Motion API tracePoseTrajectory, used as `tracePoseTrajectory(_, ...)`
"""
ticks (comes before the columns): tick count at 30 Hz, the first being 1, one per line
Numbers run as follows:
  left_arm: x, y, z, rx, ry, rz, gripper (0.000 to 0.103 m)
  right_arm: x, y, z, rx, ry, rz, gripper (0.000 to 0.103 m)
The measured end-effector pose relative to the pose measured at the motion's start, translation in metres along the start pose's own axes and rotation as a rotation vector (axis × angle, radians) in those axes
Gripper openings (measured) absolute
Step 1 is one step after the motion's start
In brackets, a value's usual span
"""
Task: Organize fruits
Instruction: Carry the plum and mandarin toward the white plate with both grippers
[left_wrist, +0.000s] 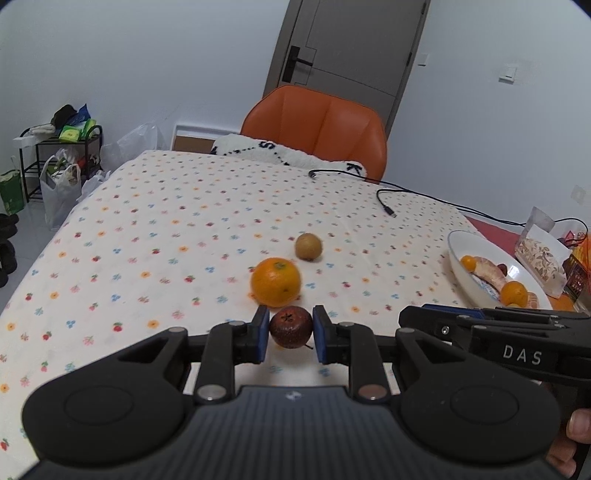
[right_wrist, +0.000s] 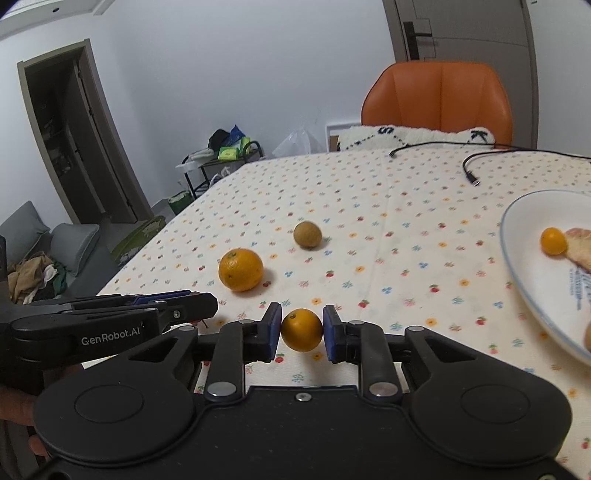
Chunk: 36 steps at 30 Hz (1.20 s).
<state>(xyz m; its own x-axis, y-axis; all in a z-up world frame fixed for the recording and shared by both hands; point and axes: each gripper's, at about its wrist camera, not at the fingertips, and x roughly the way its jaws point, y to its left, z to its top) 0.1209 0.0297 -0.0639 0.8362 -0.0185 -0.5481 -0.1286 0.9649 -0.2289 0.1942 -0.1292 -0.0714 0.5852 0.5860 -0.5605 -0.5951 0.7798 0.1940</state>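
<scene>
Nearest the lens, the left gripper (left_wrist: 290, 334) has its jaws pinching a small dark red fruit (left_wrist: 290, 326), blue pads pressed to both flanks, its dried star-shaped end facing up. Whether that fruit rests on the tabletop (left_wrist: 147, 236) or hangs just above it, I cannot tell. On the other side, the right gripper (right_wrist: 301, 334) has its jaws clamped on a small orange citrus (right_wrist: 301, 329), pads tight on each side, and a shadow on the cloth beneath says it is just off the surface.

Take the big orange (left_wrist: 276, 282) as the landmark. The red fruit sits just in front of it, nearly touching in the left wrist view. The small citrus is in front of it and to its right, near but apart. The right gripper's black body lies off to the orange's right in the left view; in the right view the left gripper's body pokes in at the near left.

Beyond the orange, slightly right, a round brownish-green fruit (left_wrist: 308, 246) sits alone on the dotted cloth, close behind it. Well right of the orange is a white plate (left_wrist: 461, 273) carrying small orange fruits and a peeled segment. Farther back and right, a black cable (left_wrist: 384, 199) trails across the cloth. Past the far edge, an orange chair (left_wrist: 317, 125) with a white fluffy cushion.
</scene>
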Motion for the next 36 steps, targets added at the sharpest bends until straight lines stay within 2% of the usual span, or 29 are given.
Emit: tracePoseTrajectory(36,0.008,-0.098,0.008,0.138,-0.024,-0.099,0.023,-0.082,-0.071,-0.006,0.091,-0.135,-0.099,0.023)
